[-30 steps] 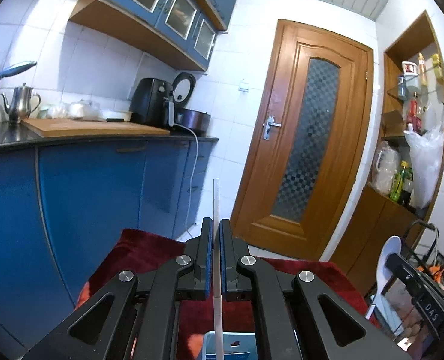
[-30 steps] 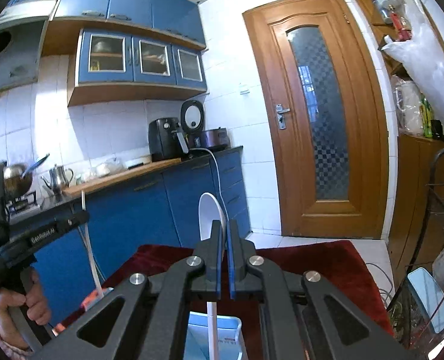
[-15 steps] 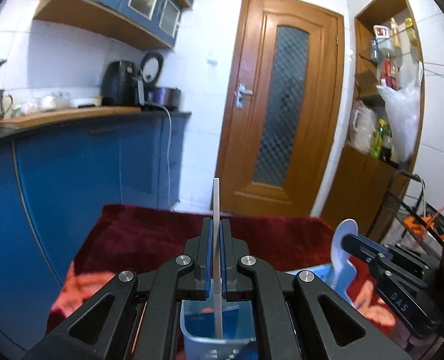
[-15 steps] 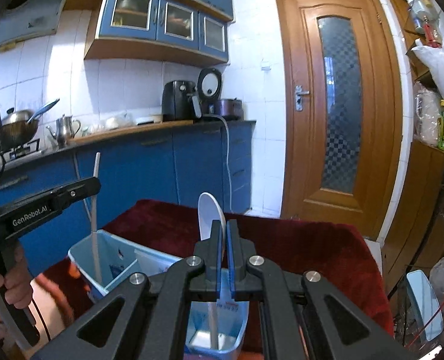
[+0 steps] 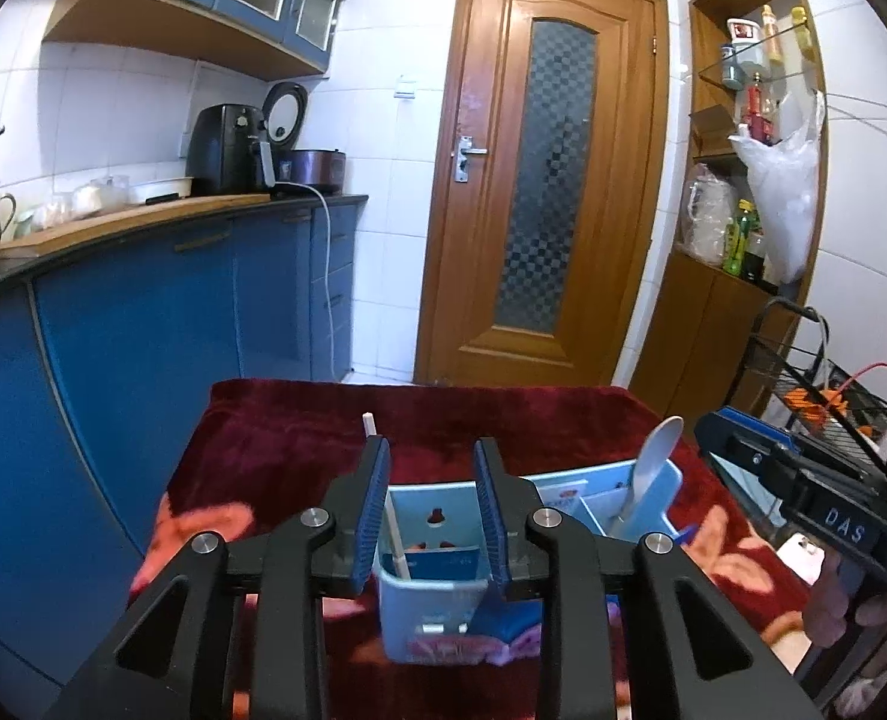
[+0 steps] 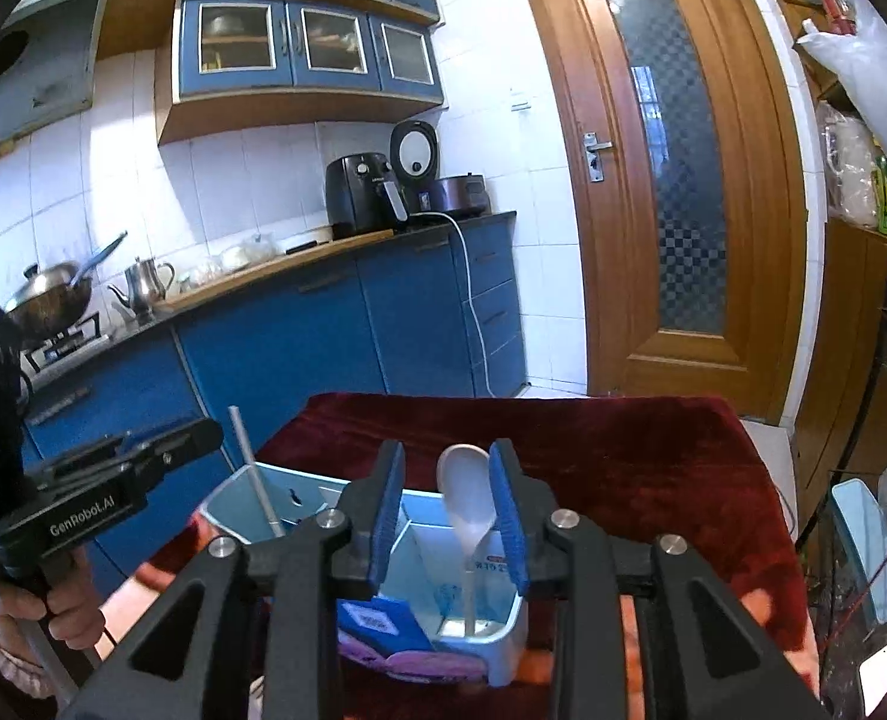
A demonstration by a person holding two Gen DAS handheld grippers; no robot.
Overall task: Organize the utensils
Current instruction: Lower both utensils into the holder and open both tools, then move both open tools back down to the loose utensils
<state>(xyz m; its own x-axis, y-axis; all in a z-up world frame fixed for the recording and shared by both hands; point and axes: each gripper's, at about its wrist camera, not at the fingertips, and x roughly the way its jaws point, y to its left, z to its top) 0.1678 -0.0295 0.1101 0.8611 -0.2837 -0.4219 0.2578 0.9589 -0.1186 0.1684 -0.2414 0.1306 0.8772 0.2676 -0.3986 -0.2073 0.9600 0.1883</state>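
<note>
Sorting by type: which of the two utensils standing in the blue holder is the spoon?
The white spoon, with a rounded bowl on top, between the right hand-held gripper's open jaws; the other is a thin straight chopstick.

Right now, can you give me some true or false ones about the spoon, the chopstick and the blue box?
1. The white spoon stands in the light blue box. True.
2. The chopstick lies flat on the red cloth. False: it leans upright in the box.
3. Spoon and chopstick share one compartment. False: they stand in separate ones.
4. The right gripper squeezes the spoon. False: its fingers have just opened, the spoon loose between them.
5. The left gripper is open. True.
</note>
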